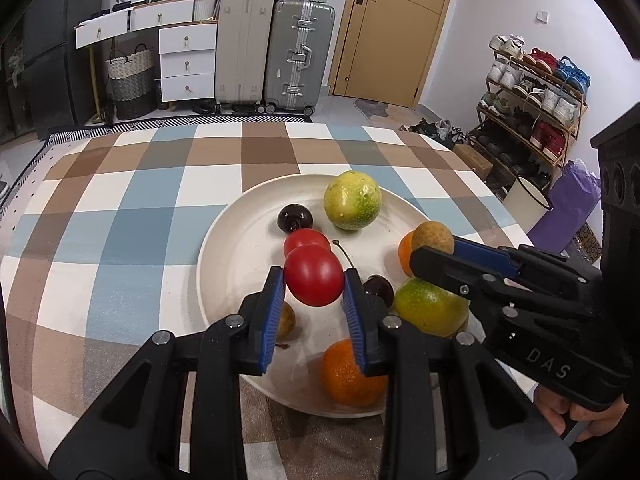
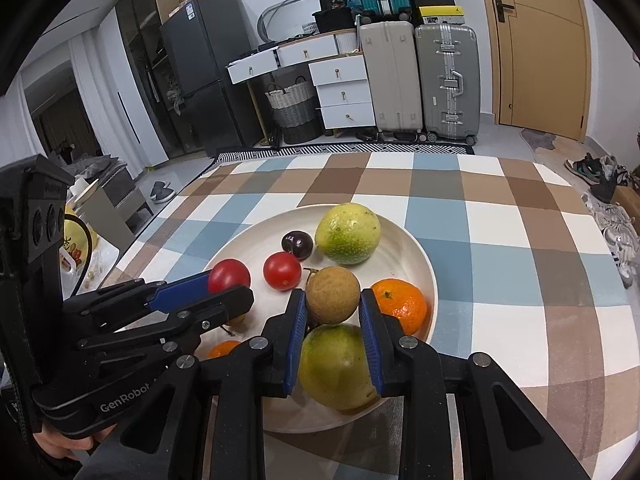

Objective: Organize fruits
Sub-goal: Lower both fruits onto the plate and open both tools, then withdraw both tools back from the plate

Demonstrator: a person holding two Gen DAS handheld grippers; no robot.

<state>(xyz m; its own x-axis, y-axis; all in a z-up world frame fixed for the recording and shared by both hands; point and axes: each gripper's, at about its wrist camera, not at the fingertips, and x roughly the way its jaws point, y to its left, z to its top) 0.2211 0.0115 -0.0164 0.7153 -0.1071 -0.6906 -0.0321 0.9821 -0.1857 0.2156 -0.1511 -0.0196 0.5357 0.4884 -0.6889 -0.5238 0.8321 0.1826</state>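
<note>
left tongs (image 1: 314, 282) clamped on tomato (image 1: 314, 280), above plate (image 1: 228, 264) middle | right tongs (image 2: 333, 300) clamped on brown fruit (image 2: 333, 294), over plate's right side | on plate: second tomato (image 2: 282, 271), cherry (image 2: 297, 244), two green fruits (image 2: 347, 233), oranges (image 2: 400, 303) | plate near table (image 1: 120, 208) front edge

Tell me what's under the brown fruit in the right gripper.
Below the brown fruit sits a green fruit on the plate. The right gripper hides whether they touch.
</note>
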